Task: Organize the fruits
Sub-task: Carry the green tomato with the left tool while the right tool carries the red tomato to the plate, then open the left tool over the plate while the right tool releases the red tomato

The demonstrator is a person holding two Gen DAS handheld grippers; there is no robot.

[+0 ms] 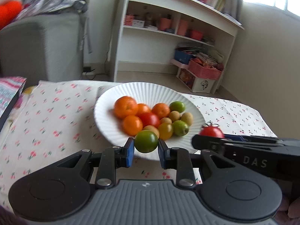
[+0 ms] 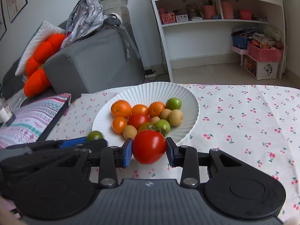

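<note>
A white ribbed plate on the cherry-print tablecloth holds several oranges, tomatoes, green and tan fruits. My left gripper is shut on a green tomato, held at the plate's near rim; the green tomato also shows in the right wrist view. My right gripper is shut on a red tomato with a green stem, just in front of the plate. The red tomato and the right gripper also show in the left wrist view, to the right of the plate.
A grey sofa with orange cushions stands behind the table on the left. A white shelf unit with pink baskets stands at the back. A striped box lies at the table's left edge. Tablecloth spreads to the right.
</note>
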